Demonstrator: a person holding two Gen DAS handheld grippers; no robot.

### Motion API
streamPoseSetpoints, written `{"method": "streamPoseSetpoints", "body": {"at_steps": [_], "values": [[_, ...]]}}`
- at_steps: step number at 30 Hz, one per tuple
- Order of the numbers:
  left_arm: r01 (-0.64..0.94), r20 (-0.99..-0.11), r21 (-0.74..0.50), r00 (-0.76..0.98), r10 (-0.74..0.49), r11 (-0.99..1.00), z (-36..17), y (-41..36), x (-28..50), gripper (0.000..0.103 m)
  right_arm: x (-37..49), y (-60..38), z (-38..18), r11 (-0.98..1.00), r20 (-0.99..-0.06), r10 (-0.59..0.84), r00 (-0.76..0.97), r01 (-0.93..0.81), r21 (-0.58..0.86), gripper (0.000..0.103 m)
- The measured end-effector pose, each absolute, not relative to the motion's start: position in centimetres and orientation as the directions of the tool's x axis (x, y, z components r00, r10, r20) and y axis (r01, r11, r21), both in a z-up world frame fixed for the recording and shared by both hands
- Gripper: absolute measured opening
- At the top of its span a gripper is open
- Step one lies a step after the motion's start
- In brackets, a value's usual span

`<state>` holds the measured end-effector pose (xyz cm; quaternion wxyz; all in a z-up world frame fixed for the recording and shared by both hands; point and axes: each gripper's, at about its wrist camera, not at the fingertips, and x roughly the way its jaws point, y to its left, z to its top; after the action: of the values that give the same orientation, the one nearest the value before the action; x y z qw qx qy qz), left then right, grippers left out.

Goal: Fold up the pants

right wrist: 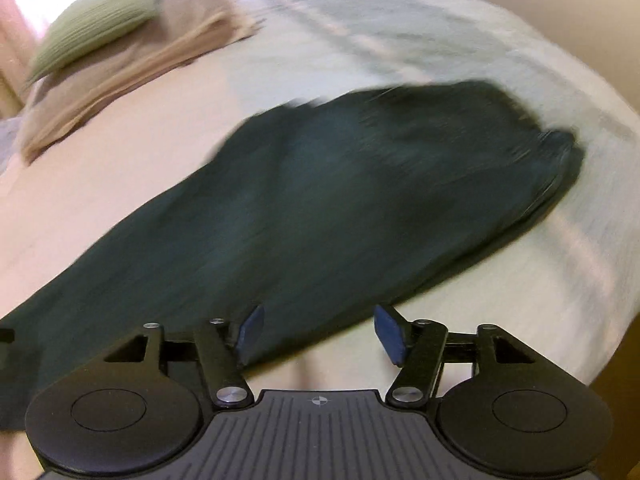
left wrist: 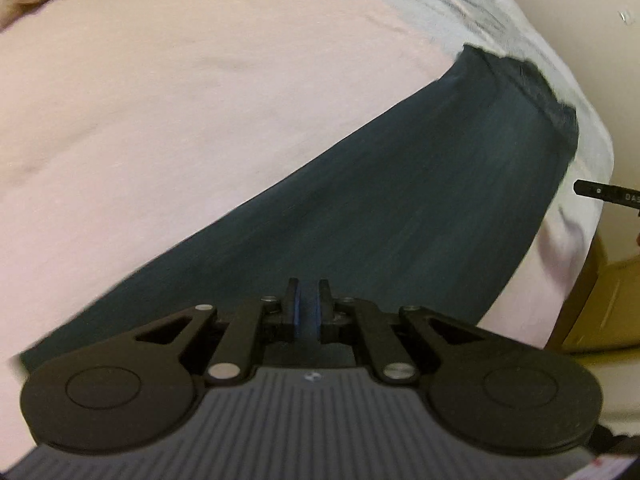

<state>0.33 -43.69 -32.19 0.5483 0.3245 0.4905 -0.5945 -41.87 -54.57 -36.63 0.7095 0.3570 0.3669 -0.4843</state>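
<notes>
Two grippers are in view, one per wrist camera. Left gripper (left wrist: 308, 304): jaws clenched, blue pads nearly touching; whether fabric is pinched between them cannot be told. Right gripper (right wrist: 318, 332): jaws released and spread wide, flat blue pads (right wrist: 252, 332) angled outward, over the near edge of the pants (right wrist: 320, 200). The pants are dark teal, soft matte fabric, lying flat on the bed (right wrist: 120, 184) as one long tapering band running from lower left to upper right of the frame, with a gathered waistband (left wrist: 532, 92) at the upper right end. Bed cover: pale, smooth, lightly creased. Upper left of the right view: a ribbed green pillow (right wrist: 100, 16) on a folded beige blanket (right wrist: 132, 72). Both views are motion-blurred.
</notes>
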Motion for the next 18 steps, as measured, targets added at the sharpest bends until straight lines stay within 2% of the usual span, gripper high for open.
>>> {"method": "streamPoseSetpoints", "body": {"at_steps": [6,14,16,18], "values": [[0.988,-0.937,-0.139,-0.111,-0.333,0.062,-29.6,-36.5,6.9,0.003,-32.0,-45.7,-35.7,0.371,-0.874,-0.34,0.348,0.903,0.215,0.061],[0.998,-0.945,-0.052,-0.035,-0.326,0.045,-28.1,-31.2,9.0,0.004,-23.3,-39.2,-36.5,0.559,-0.886,-0.239,0.396,0.803,0.208,0.062],[0.999,-0.947,-0.024,-0.016,-0.322,0.021,-27.6,-29.8,9.3,0.007,-21.7,-37.7,-36.4,0.604,-0.884,-0.22,0.414,0.769,0.21,0.062],[0.999,-0.947,0.015,0.001,-0.32,-0.041,-27.4,-28.8,9.4,0.019,-20.2,-36.1,-36.3,0.653,-0.877,-0.208,0.433,0.729,0.205,0.062]]}}
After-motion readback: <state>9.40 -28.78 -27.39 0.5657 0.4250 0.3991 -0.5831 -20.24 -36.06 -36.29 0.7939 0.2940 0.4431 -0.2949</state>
